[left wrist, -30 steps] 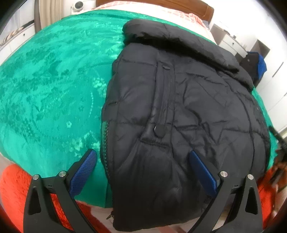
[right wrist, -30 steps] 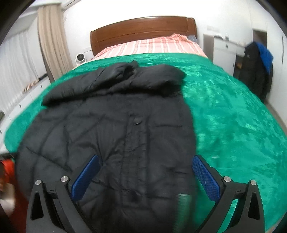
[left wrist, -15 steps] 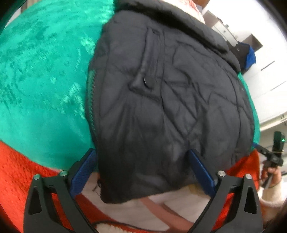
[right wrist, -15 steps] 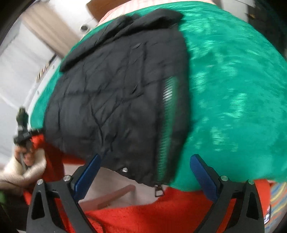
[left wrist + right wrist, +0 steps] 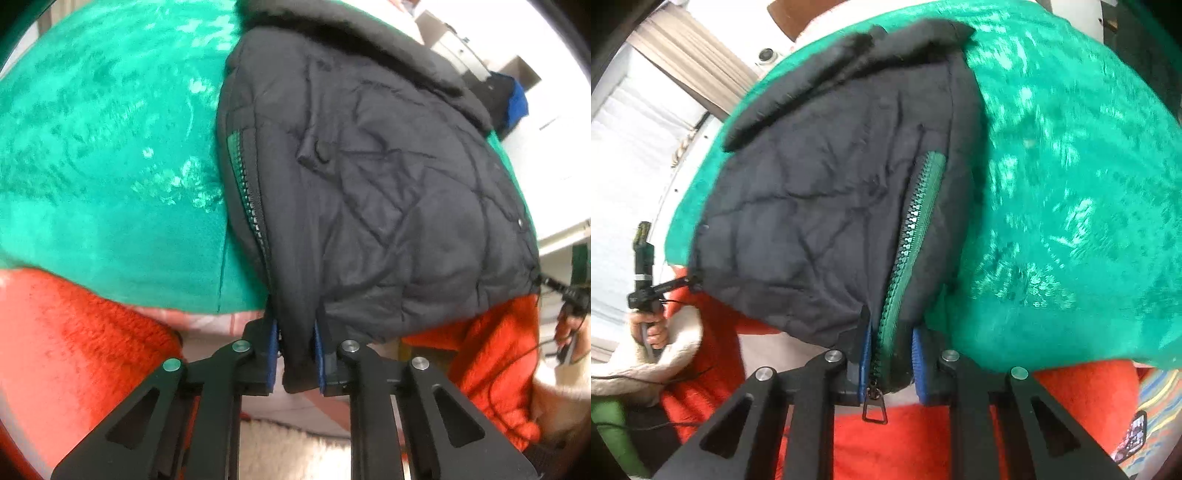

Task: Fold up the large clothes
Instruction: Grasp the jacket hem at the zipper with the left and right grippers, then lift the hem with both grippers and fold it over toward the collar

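A black quilted jacket (image 5: 369, 184) with a green zipper (image 5: 247, 192) lies flat on the green bedspread (image 5: 92, 166), its hem hanging over the near edge of the bed. My left gripper (image 5: 295, 354) has its jaws closing onto the hem at the jacket's left bottom corner, the blue pads (image 5: 272, 350) pressing the fabric. My right gripper (image 5: 892, 362) has its jaws closing on the right bottom corner of the jacket (image 5: 820, 192), right at the zipper (image 5: 912, 229), with the zipper pull (image 5: 874, 406) dangling below. Each view shows the other gripper small at the far corner.
Orange fleece fabric (image 5: 74, 350) fills the space below the bed edge, seen in the right wrist view as orange fleece (image 5: 923, 435). A dark coat with blue (image 5: 513, 99) hangs by white cabinets at the right. A curtain (image 5: 694, 66) and the headboard (image 5: 798, 11) are at the back.
Both grippers went from wide open over the jacket to shut on its hem. Both tipped downward and drew back toward the bed's near edge.
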Demonstrator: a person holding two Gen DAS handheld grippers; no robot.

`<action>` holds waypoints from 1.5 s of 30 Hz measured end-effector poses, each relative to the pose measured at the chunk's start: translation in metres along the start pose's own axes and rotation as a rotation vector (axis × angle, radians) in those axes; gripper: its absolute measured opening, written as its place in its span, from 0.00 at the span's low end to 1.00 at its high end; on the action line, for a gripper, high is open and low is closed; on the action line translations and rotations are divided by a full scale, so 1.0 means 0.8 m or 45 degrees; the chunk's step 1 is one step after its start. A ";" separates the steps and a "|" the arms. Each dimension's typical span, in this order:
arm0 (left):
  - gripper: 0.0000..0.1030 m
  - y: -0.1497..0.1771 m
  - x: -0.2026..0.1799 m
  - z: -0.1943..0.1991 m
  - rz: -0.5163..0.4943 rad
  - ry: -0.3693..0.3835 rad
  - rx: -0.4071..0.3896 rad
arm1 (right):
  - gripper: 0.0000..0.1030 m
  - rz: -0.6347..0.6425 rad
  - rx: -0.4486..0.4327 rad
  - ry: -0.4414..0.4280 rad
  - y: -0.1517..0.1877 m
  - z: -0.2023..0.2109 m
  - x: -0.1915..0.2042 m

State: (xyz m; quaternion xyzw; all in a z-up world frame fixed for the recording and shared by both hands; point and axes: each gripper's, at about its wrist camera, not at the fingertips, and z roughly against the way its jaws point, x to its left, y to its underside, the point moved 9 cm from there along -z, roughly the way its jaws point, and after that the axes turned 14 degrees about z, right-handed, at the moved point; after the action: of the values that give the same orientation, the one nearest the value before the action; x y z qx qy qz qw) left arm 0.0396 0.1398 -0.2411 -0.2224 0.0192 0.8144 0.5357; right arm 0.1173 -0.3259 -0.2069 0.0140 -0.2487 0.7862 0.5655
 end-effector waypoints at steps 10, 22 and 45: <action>0.12 0.087 0.010 0.097 0.062 0.116 0.102 | 0.17 -0.181 0.034 -0.271 0.069 0.079 0.033; 0.10 -0.211 -0.080 0.260 0.068 0.411 -0.499 | 0.17 -0.254 -0.765 -0.567 -0.239 0.199 -0.031; 0.99 -0.420 -0.076 0.000 -0.063 -0.361 -0.484 | 0.99 -0.017 -0.370 0.321 -0.394 -0.035 -0.130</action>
State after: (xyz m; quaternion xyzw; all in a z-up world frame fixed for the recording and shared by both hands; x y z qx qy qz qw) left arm 0.3560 0.2298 -0.1484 -0.2030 -0.2153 0.8131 0.5014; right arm 0.4442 -0.3312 -0.1450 -0.1647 -0.2868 0.7339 0.5933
